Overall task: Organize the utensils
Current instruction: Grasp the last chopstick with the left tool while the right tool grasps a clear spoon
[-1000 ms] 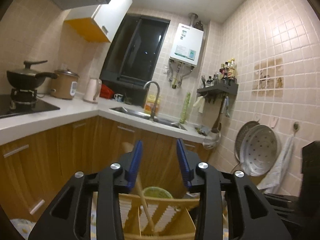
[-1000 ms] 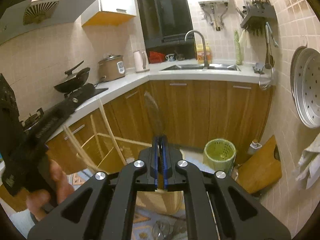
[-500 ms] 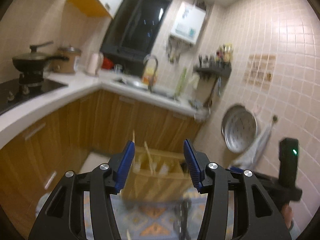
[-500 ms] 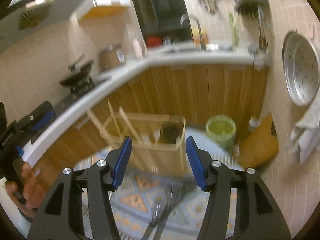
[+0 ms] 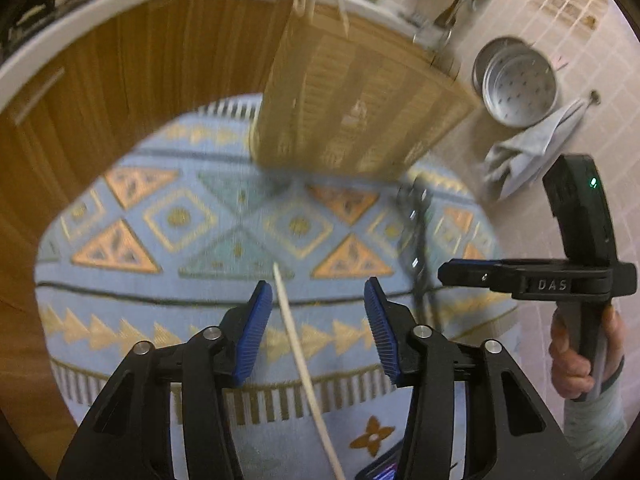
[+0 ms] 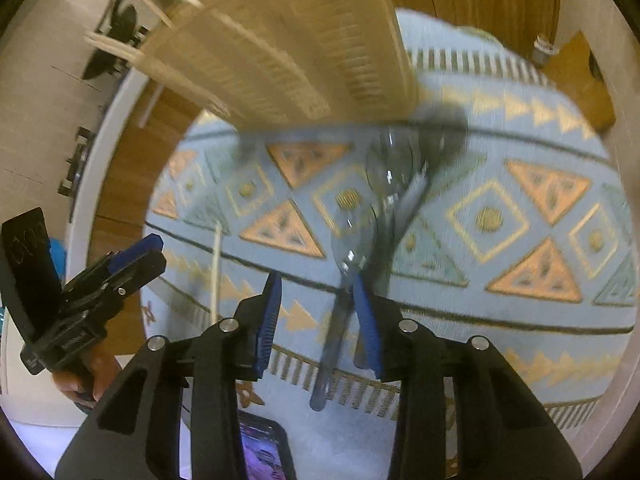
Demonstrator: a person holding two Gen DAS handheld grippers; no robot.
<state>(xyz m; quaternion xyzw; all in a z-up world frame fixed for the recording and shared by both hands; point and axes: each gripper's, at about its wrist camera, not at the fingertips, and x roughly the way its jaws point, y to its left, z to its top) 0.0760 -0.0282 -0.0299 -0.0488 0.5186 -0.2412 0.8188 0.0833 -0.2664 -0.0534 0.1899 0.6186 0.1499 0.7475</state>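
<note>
Patterned in pale blue with orange triangles and gold diamonds, a woven round cloth (image 5: 168, 240) is covering the table under both grippers, with wooden kitchen cabinets (image 5: 120, 60) curving behind it. Standing on the cloth beyond the fingers is a slatted bamboo utensil holder (image 5: 352, 100), and pale wooden sticks are poking out of its top.

The left gripper (image 5: 318, 328) is pointing down at the cloth. Its blue-padded jaws are standing partly open and are closing at this moment. A single thin pale wooden chopstick (image 5: 304, 364) is lying on the cloth in the gap between the fingers, nearer the left finger, and neither pad is touching it. To the right of the fingers, a dark bundle of metal utensils (image 5: 416, 232) is lying blurred on the cloth.

The right gripper (image 6: 316, 316) is also pointing down, its jaws partly open and closing. Clear plastic spoons (image 6: 372, 208) with greyish handles are lying on the cloth just ahead of the fingertips. One handle is running back between the fingers, close against the right pad; whether the pad is touching it cannot be told through the blur. Beyond the spoons, a dark round utensil head (image 6: 444, 124) is lying by the foot of the holder. Left of these fingers, the chopstick is showing again.
</note>
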